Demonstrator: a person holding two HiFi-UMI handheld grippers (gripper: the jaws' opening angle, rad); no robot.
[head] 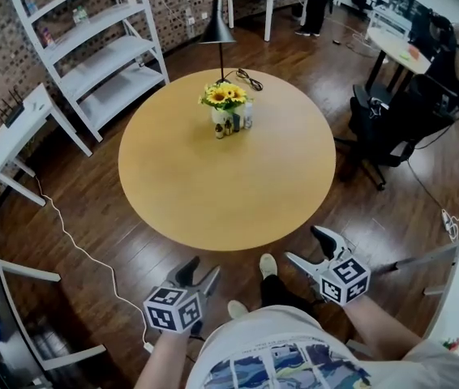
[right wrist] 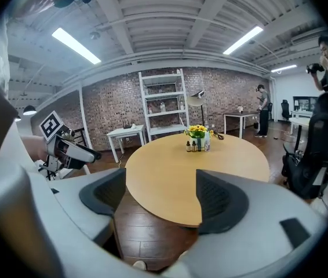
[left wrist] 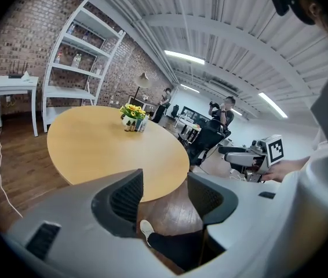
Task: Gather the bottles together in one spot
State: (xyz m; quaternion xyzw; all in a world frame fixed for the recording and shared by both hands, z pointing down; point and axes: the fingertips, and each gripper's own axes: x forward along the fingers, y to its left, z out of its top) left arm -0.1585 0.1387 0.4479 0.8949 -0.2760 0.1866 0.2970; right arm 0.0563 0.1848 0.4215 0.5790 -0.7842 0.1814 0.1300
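Round wooden surface (head: 213, 185): light tan top, standing on a dark plank floor, bare across its near and middle parts.

White shelf unit (head: 92, 47): open tiers, against the brick wall at the far left; a few small items sit on its upper tiers, too small to tell apart.

White side table (head: 23, 128): left of the surface, near the shelf unit.

Black floor lamp (head: 217, 31): cone shade, behind the far edge of the surface.

Left gripper (head: 201, 272): held low, off the near edge of the surface; jaws moderately apart, nothing between them.

Right gripper (head: 304, 245): held low at the near right edge; jaws spread wide, nothing between them.

Sunflower vase (head: 225, 96): upright on the far part of the surface.

Bottles (head: 228, 126): several small ones, upright, clustered at the foot of the vase, well apart from both grippers.
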